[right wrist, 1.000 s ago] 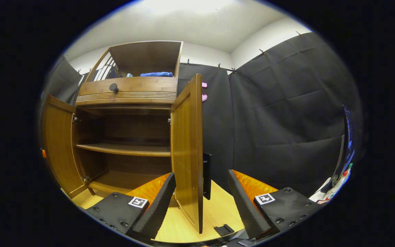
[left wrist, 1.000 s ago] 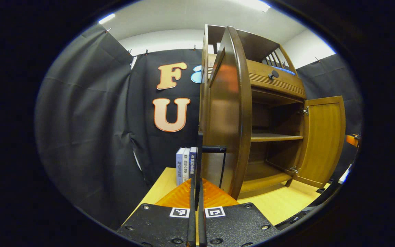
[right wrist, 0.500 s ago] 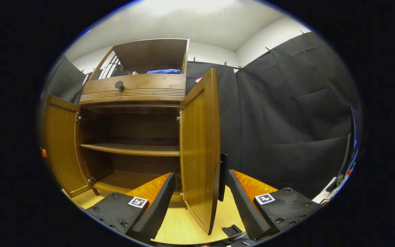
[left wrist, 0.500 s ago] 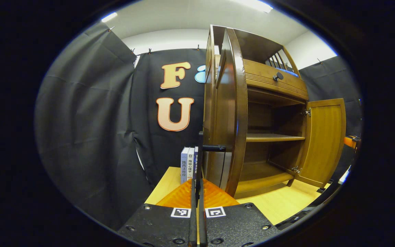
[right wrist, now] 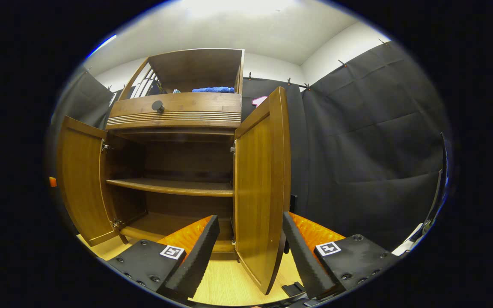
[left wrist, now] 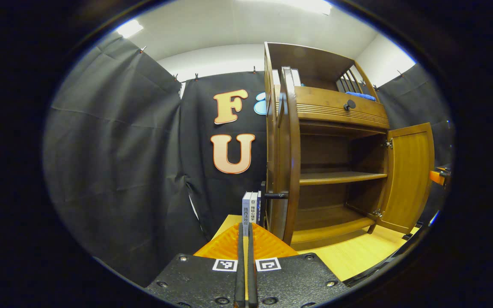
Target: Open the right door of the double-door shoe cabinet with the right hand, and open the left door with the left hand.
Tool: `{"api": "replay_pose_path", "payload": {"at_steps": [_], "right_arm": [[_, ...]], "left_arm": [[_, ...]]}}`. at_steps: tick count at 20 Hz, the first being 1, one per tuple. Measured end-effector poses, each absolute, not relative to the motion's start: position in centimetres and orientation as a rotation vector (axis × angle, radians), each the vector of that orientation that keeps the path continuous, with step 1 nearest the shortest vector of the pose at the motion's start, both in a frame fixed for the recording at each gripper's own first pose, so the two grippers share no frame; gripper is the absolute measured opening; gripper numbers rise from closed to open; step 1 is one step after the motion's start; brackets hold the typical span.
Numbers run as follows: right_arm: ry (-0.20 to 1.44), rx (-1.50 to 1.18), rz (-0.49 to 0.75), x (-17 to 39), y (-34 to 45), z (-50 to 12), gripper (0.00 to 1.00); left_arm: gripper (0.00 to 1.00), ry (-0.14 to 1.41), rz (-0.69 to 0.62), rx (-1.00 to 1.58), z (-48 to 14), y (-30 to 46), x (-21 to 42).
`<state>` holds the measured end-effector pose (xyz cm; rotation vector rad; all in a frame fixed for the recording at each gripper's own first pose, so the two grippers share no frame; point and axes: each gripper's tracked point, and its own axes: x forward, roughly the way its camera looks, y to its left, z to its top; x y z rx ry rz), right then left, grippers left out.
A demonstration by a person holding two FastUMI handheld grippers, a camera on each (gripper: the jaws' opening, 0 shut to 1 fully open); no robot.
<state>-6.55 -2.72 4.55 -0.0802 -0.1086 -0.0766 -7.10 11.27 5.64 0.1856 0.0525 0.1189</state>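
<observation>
both doors swung wide, so the task looks all but done. in the left gripper view, left door (left wrist: 287, 149) stands edge-on straight ahead of the left gripper (left wrist: 246, 239) and a touch to its right, long axis upright, handle (left wrist: 275, 195) poking out toward the books (left wrist: 250, 207); left gripper clenched with fingers pressed together on nothing, apart from the handle. in the right gripper view, right door (right wrist: 261, 188) hangs upright between the spread fingers of the right gripper (right wrist: 248, 252), released and gripping nothing; cannot tell whether a finger brushes the panel. right gripper plainly nearer its door than the left is to its own. cabinet (right wrist: 178, 111) dark glossy wood on a pale table (right wrist: 225, 282), bare shelf (right wrist: 169, 186) inside, knob (right wrist: 158, 106) on the drawer above, blue cloth (right wrist: 212, 90) up top. probably only a clean pull-back left, straight away from each door edge.
</observation>
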Motion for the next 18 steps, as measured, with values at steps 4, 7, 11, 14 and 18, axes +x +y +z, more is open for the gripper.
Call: {"api": "replay_pose_path", "payload": {"at_steps": [4,7,11,14,18], "right_arm": [[-0.111,-0.08,-0.071,-7.0,-2.8,4.8,0.96],[-0.116,-0.088,-0.075,-7.6,-3.1,5.1,0.89],[-0.109,-0.083,-0.086,-8.1,-4.4,5.3,0.89],[-0.109,-0.076,-0.092,-8.5,-5.6,5.6,0.89],[-0.114,-0.061,-0.097,-8.5,-7.1,5.8,0.89]], "left_arm": [[0.02,0.038,0.095,0.128,6.4,8.6,-8.7],[0.03,-0.01,0.078,0.095,8.0,7.2,-9.0],[0.06,-0.045,0.028,0.063,8.8,4.9,-8.2],[0.28,-0.02,-0.001,0.035,8.6,2.9,-7.7],[0.61,-0.005,-0.009,0.013,8.4,1.2,-6.8]]}}
